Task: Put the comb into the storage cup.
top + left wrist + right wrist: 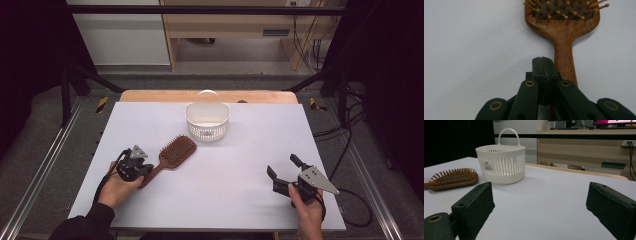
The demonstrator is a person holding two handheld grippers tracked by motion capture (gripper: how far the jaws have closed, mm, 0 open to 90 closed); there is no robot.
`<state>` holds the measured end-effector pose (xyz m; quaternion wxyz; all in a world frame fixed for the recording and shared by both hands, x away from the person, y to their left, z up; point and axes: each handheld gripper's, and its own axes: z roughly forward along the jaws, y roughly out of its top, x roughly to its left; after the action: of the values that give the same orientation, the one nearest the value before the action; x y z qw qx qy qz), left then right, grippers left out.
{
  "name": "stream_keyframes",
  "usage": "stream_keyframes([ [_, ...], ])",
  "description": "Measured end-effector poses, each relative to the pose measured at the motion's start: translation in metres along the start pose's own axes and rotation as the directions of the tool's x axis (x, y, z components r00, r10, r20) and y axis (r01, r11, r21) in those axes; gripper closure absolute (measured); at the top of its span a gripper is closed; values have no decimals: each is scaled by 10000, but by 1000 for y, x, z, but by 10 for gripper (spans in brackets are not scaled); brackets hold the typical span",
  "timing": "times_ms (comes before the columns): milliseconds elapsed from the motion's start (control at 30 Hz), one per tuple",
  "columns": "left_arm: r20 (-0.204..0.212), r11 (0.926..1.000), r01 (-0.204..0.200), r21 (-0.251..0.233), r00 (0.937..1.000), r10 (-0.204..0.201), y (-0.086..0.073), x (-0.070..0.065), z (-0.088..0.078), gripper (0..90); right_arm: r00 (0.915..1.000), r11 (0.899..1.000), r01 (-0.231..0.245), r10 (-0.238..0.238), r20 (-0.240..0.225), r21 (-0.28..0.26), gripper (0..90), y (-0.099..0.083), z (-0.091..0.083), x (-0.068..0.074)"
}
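Left hand (116, 187) comes in from the bottom left, sleeve dark, and holds the left claw (145, 170) low over the table, pointing right and away. Its jaws are pressed flat together with nothing between them; in the left gripper view they sit above the brush handle, whether touching it cannot be told. The brush (172, 155) lies bristles up, its handle beneath and just ahead of this claw, its head farther ahead.

Right hand (307, 212) comes in from the bottom right and holds the right claw (283, 168) just above the table, pointing away and slightly left. Its jaws stand wide apart, with bare table between them.

Table (250, 150): flat pale sheet on a wooden top, the wood edge showing at the far side. Room: grey floor, metal rails on both sides, dark frame posts, wooden furniture and cables beyond.

Basket (207, 120): white, slotted, handle upright, at the far middle of the table, ahead and left of the right claw, just beyond the brush head. The path between the right claw and the basket is open table.
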<state>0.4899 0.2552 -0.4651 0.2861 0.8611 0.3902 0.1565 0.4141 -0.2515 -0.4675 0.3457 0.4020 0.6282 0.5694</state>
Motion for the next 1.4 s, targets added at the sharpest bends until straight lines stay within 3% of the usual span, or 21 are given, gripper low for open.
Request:
stream_keyframes([
  [700,305,9997,102,200,9995,-108,4,-8,1,898,10000,10000,5,-5,-71,89,75,0,1,2],
  [867,154,9997,164,189,9997,-166,5,-8,0,898,10000,10000,12,-12,-62,89,75,0,2,2],
  [1167,78,9996,119,250,9999,-121,24,-14,-10,896,10000,9999,-9,10,-76,128,72,-1,2,1],
  [1400,-85,9989,359,299,9993,-356,29,-18,-10,775,9999,9998,-5,8,-119,203,72,-2,3,2],
])
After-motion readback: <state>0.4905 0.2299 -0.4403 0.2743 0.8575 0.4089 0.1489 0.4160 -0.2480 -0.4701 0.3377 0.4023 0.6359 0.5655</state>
